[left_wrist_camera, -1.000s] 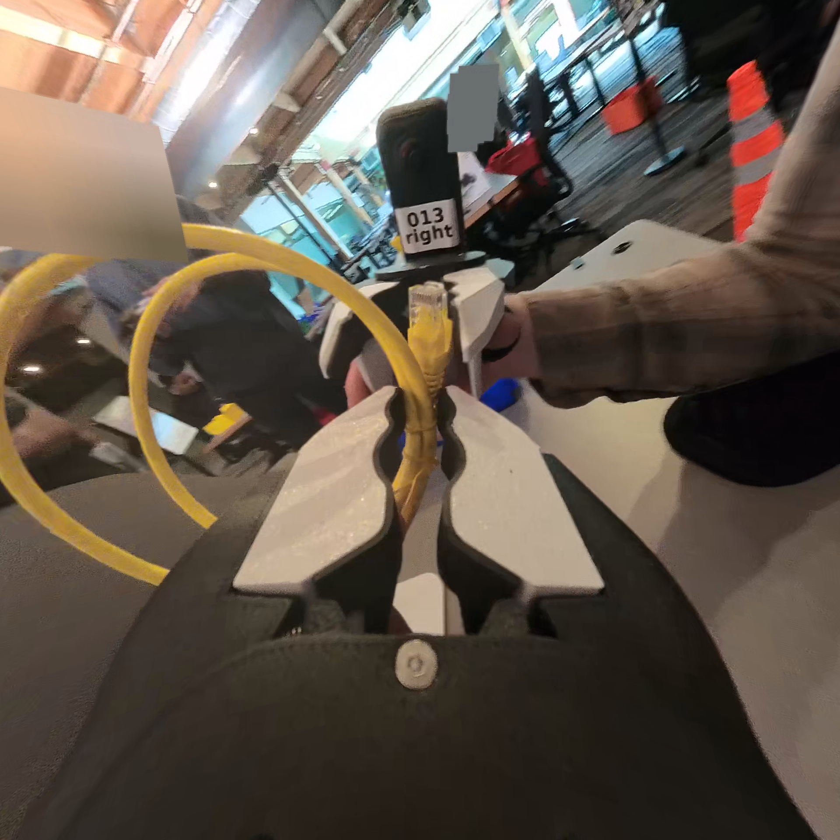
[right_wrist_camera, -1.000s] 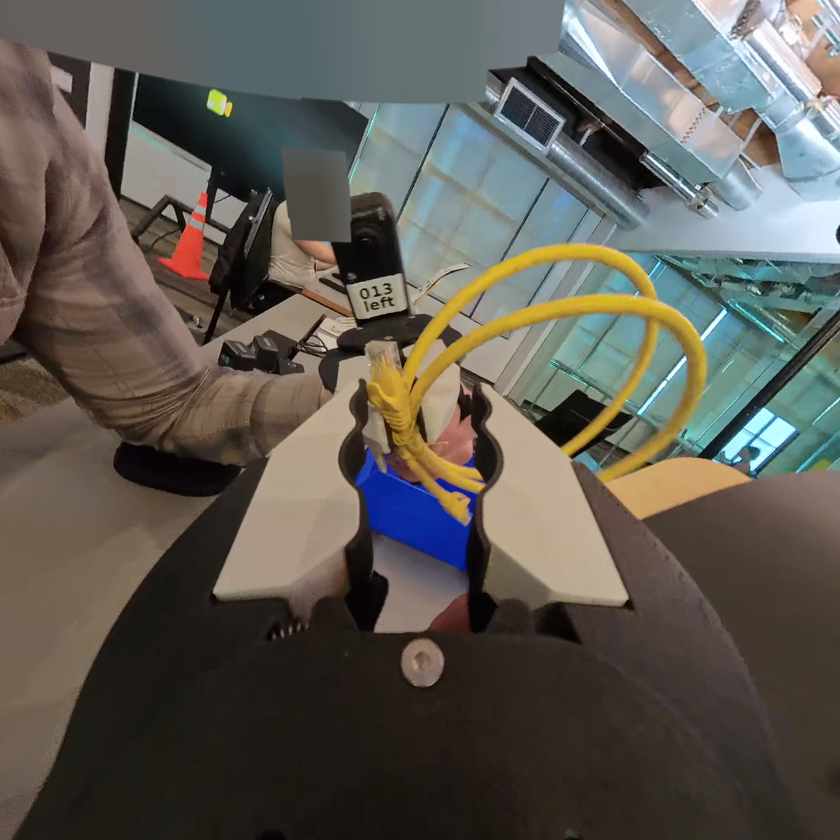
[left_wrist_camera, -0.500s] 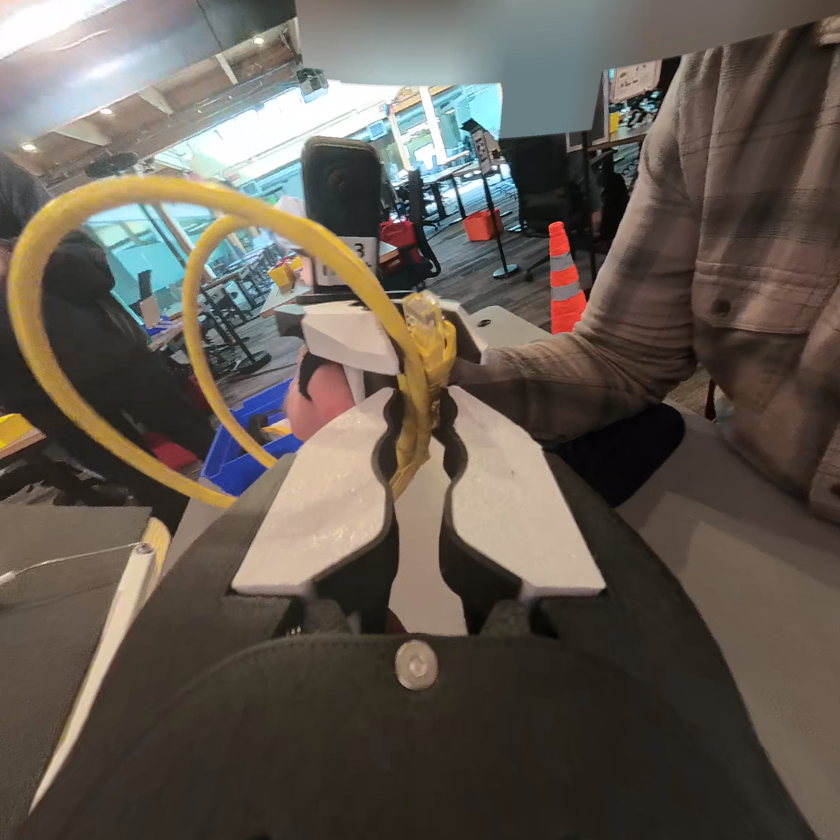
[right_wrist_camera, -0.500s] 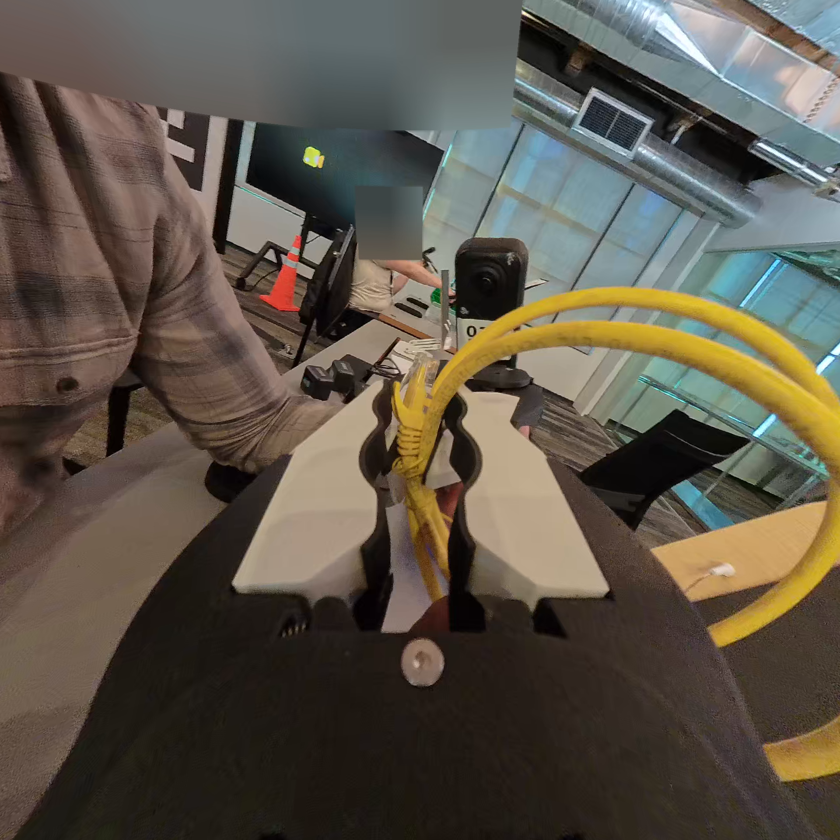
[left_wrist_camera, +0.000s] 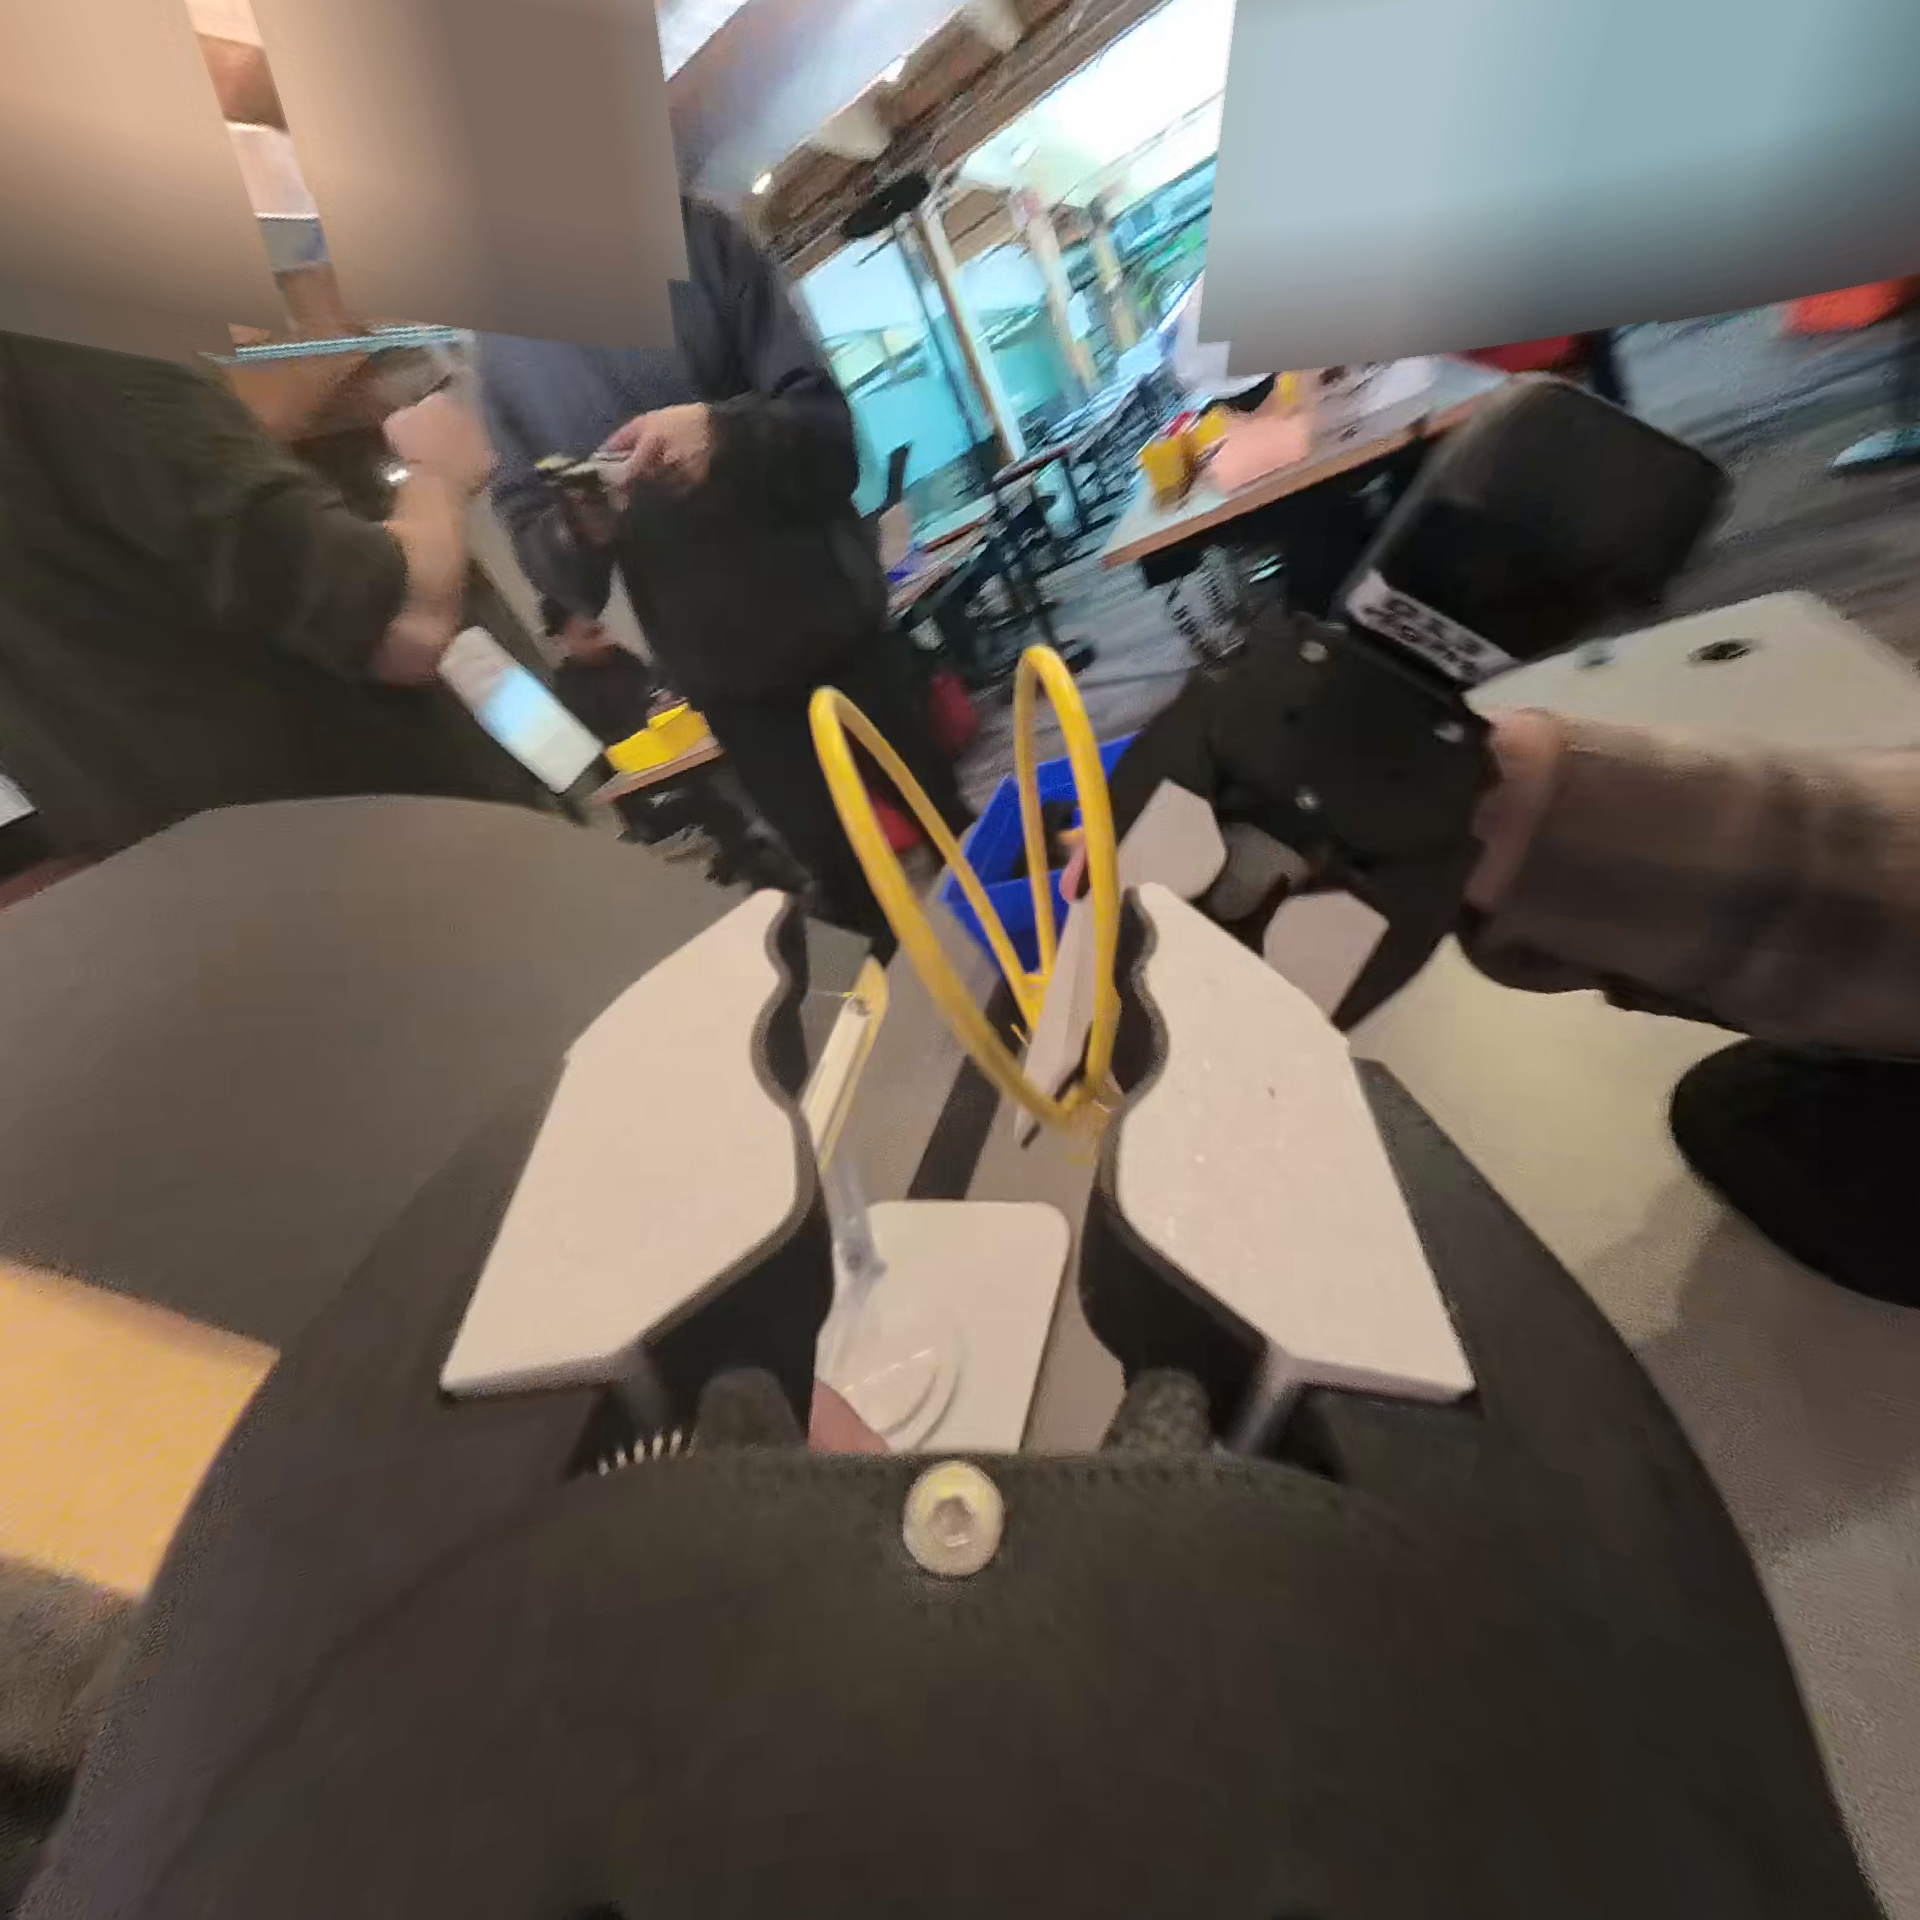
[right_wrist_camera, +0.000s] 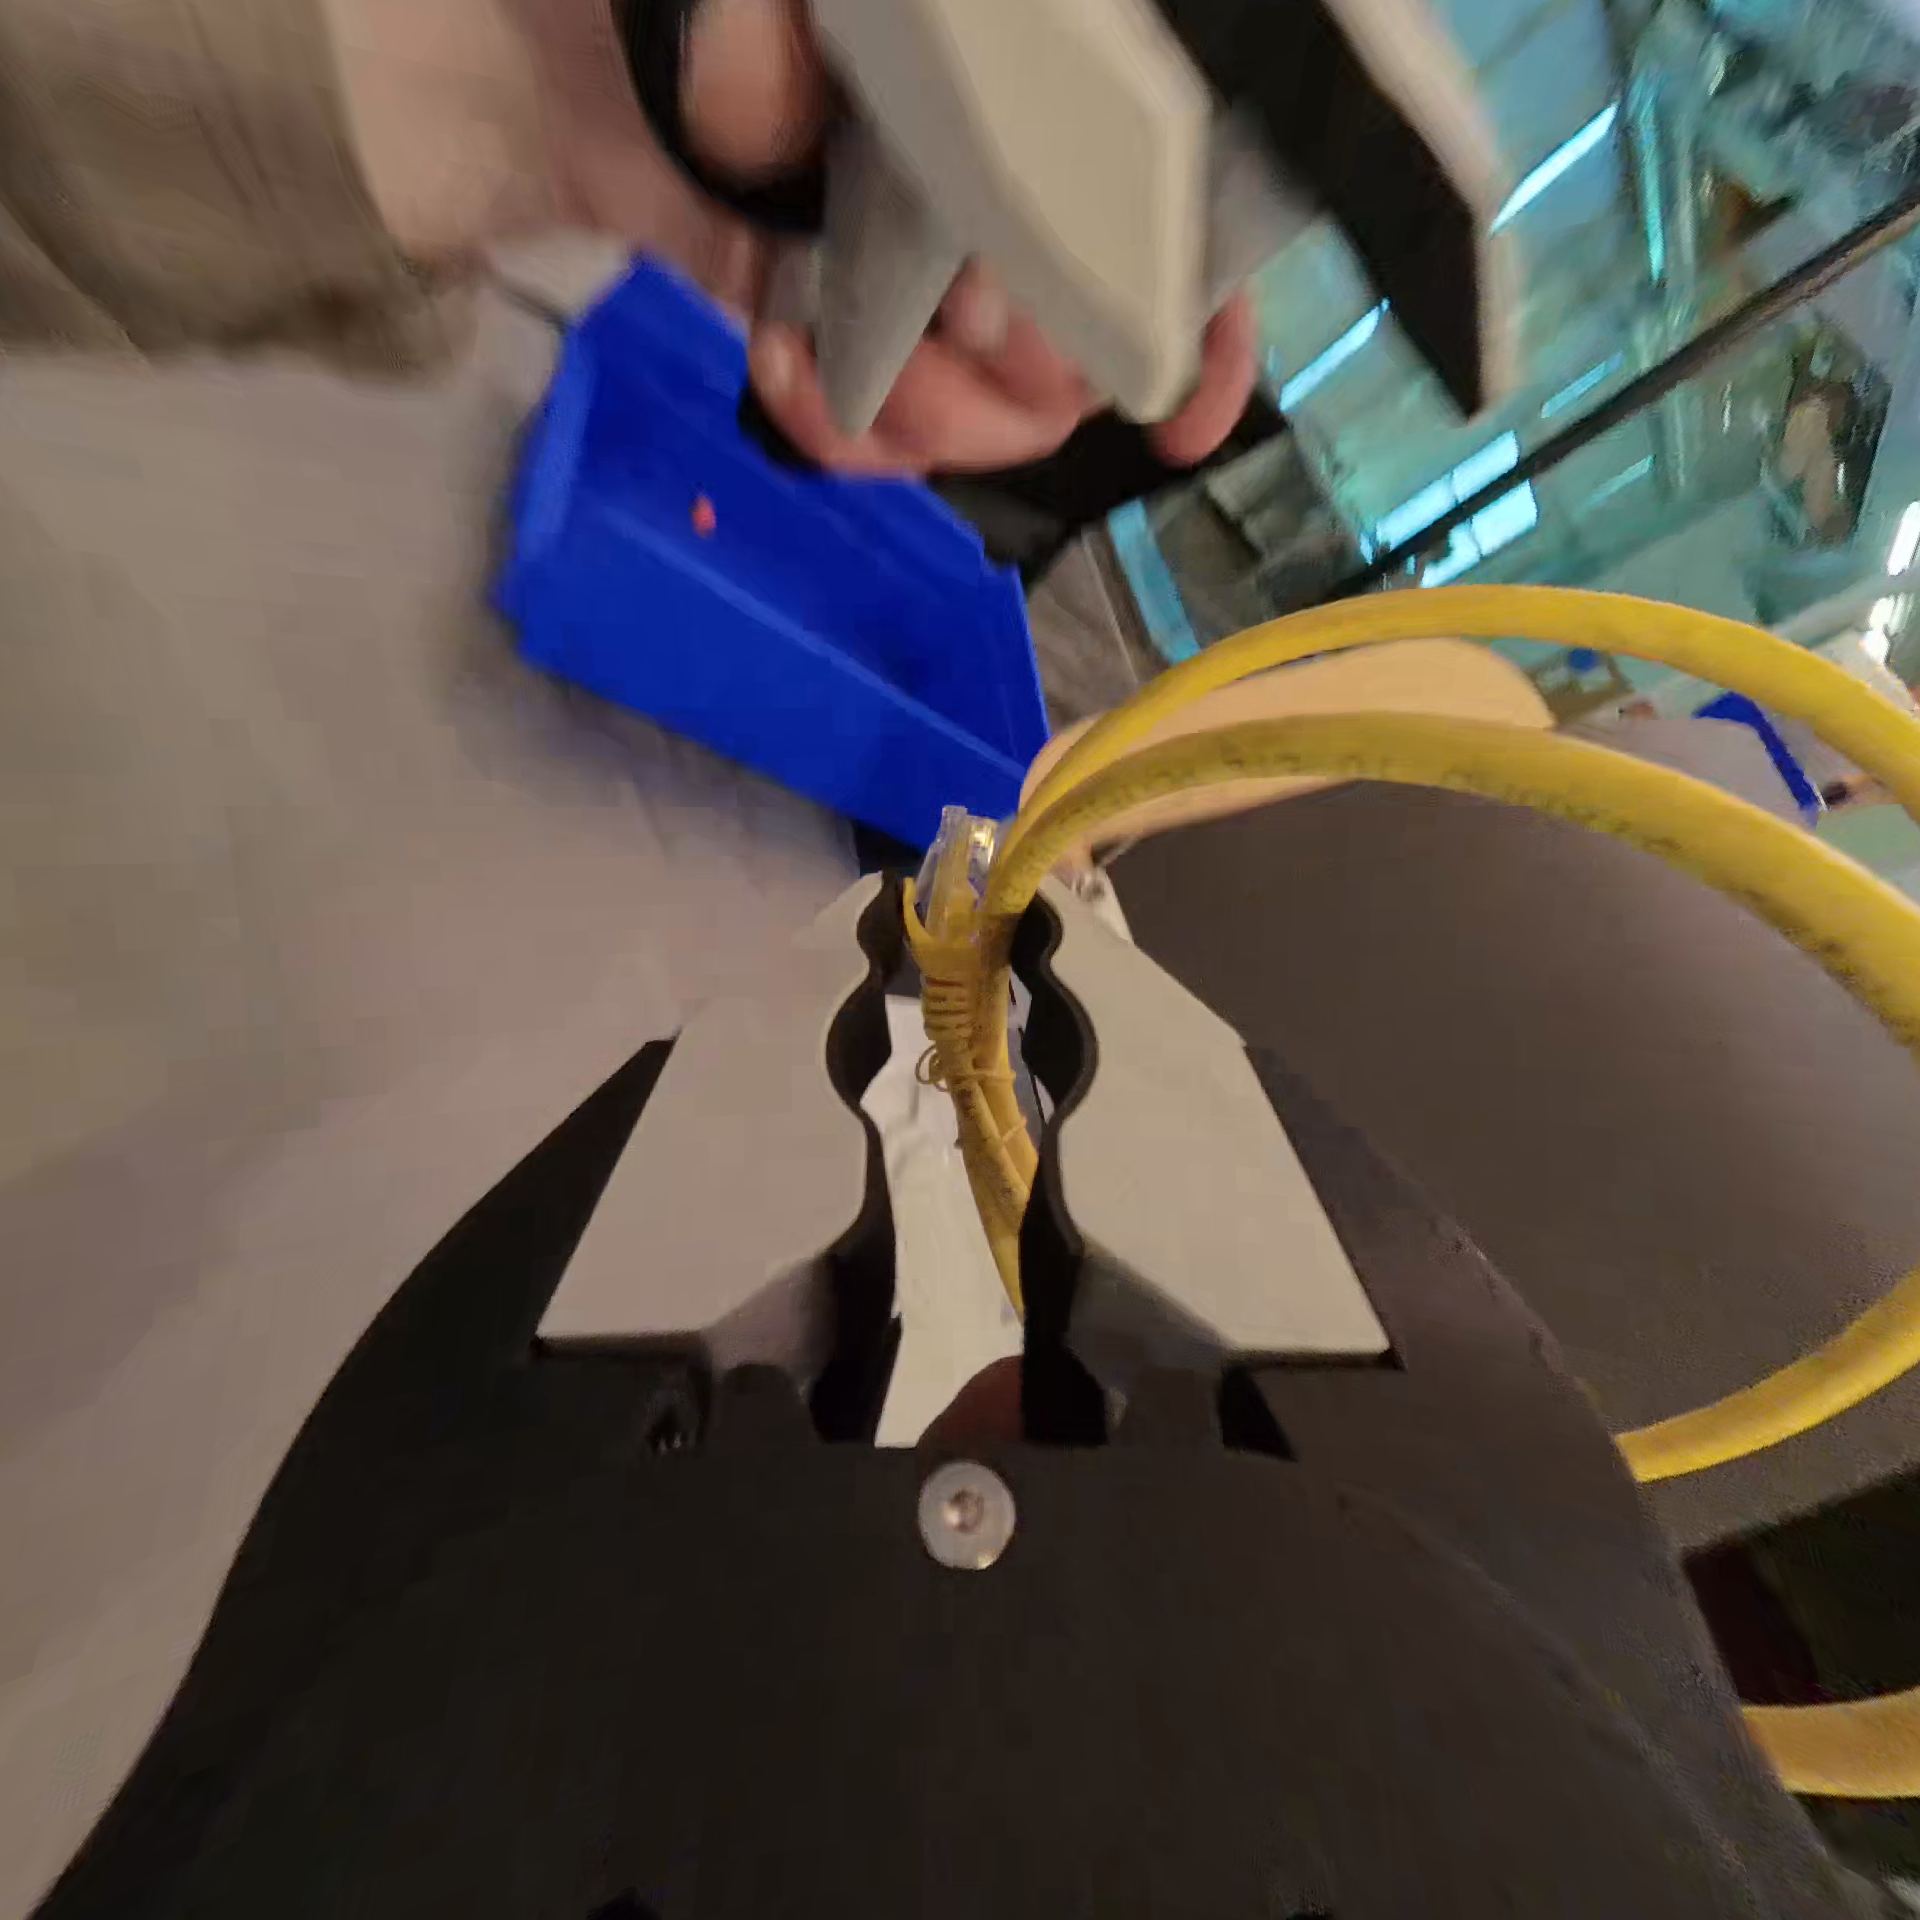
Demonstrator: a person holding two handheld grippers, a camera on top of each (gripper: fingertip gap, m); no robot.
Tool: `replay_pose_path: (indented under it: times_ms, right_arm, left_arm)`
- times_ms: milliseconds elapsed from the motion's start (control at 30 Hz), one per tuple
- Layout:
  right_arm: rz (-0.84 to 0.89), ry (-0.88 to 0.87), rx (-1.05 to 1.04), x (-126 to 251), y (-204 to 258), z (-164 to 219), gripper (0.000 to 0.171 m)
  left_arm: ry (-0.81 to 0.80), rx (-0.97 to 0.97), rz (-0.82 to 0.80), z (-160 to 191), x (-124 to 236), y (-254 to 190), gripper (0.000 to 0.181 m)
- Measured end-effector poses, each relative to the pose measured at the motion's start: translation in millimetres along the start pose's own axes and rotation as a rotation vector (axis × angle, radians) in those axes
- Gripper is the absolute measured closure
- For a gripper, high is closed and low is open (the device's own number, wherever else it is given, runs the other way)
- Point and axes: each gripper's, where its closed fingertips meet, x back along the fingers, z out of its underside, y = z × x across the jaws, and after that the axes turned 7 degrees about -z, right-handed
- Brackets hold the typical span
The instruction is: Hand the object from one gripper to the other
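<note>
Table (right_wrist_camera: pixel 260 831): I note a grey surface below both tools, with a blue bin (right_wrist_camera: pixel 769 613) on it.
Left gripper (left_wrist_camera: pixel 961 935): released, fingers spread wide, nothing between them.
Right gripper (right_wrist_camera: pixel 961 914): clenched on the yellow cable (right_wrist_camera: pixel 1455 769).
Cable position: bundled end pinched between the right fingers, loops arching free to one side.
Handling: I judge it light, springy, slick-jacketed (loops will swing).
Hold point: the tied bundle below the clear plug (right_wrist_camera: pixel 961 847), not the brittle plug.
</note>
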Motion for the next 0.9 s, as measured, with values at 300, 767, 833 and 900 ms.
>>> replay_pose_path:
  times_ms: [300, 767, 833, 900]
  right_arm:
    - [0.087, 0.373, 0.226, -46.0, 7.0, 37.8, 0.154]
    - [0.183, 0.415, 0.306, -54.8, -3.3, 38.3, 0.153]
    - [0.196, 0.407, 0.309, -55.4, -5.0, 36.7, 0.153]
    - [0.209, 0.407, 0.305, -55.2, -7.3, 36.5, 0.153]
  left_arm:
    - [0.264, -0.049, -0.12, 42.4, -25.5, 1.7, 0.117]
    - [0.315, -0.161, -0.333, 50.7, -15.4, 41.4, 0.135]
    - [0.318, -0.136, -0.325, 53.3, -14.9, 42.4, 0.153]
    - [0.32, -0.157, -0.34, 54.5, -14.9, 44.1, 0.168]
